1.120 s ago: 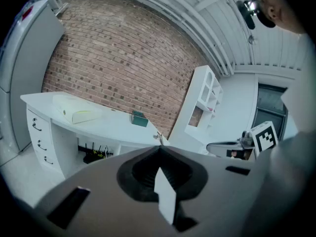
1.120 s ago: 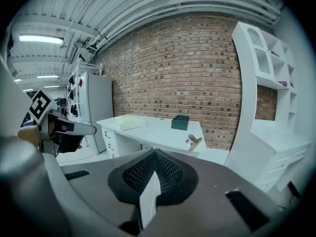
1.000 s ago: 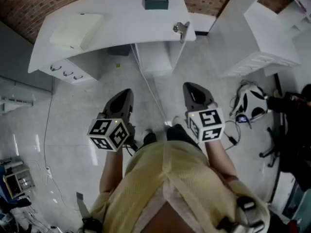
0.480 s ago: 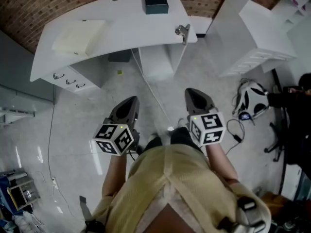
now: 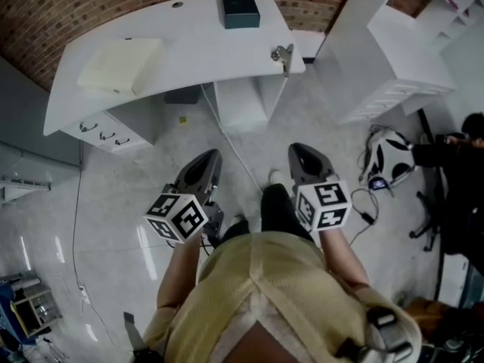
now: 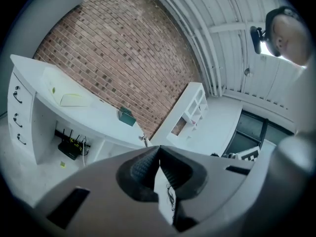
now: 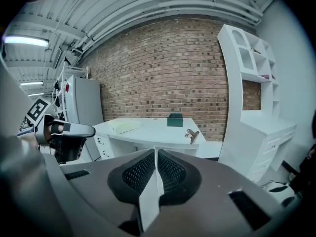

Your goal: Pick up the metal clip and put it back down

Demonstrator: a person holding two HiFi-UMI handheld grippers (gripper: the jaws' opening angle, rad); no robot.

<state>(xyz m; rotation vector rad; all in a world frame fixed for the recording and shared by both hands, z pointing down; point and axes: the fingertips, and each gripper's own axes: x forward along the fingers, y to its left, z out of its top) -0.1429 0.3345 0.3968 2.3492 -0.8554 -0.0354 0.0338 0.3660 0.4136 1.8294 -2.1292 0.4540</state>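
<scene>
Shift since earlier: a dark trouser leg (image 5: 276, 206) with a pale shoe (image 5: 277, 178) has been put forward between the grippers, and both grippers have been carried with it; an approach on foot is judged.
Left gripper (image 5: 210, 157): jaws pressed together, nothing between them; held low over the pale glossy floor (image 5: 113, 203) and pointed toward the desk.
Right gripper (image 5: 299, 151): likewise closed and empty, aimed roughly at the clip's end of the desk.
Silver metal spring clip (image 5: 283, 53): lying at the right near corner of the curved white desk (image 5: 189, 44), close to the edge; well apart from both grippers, untouched.
Other desk items: dark green box (image 5: 240, 7) at the far edge; flat cream pad (image 5: 121, 59) toward the left.
Stage: pick-up not yet begun; the jaws are probably kept closed only for carrying and will need opening before the clip is reached.
Risk: a clip so near the corner could be knocked off.
</scene>
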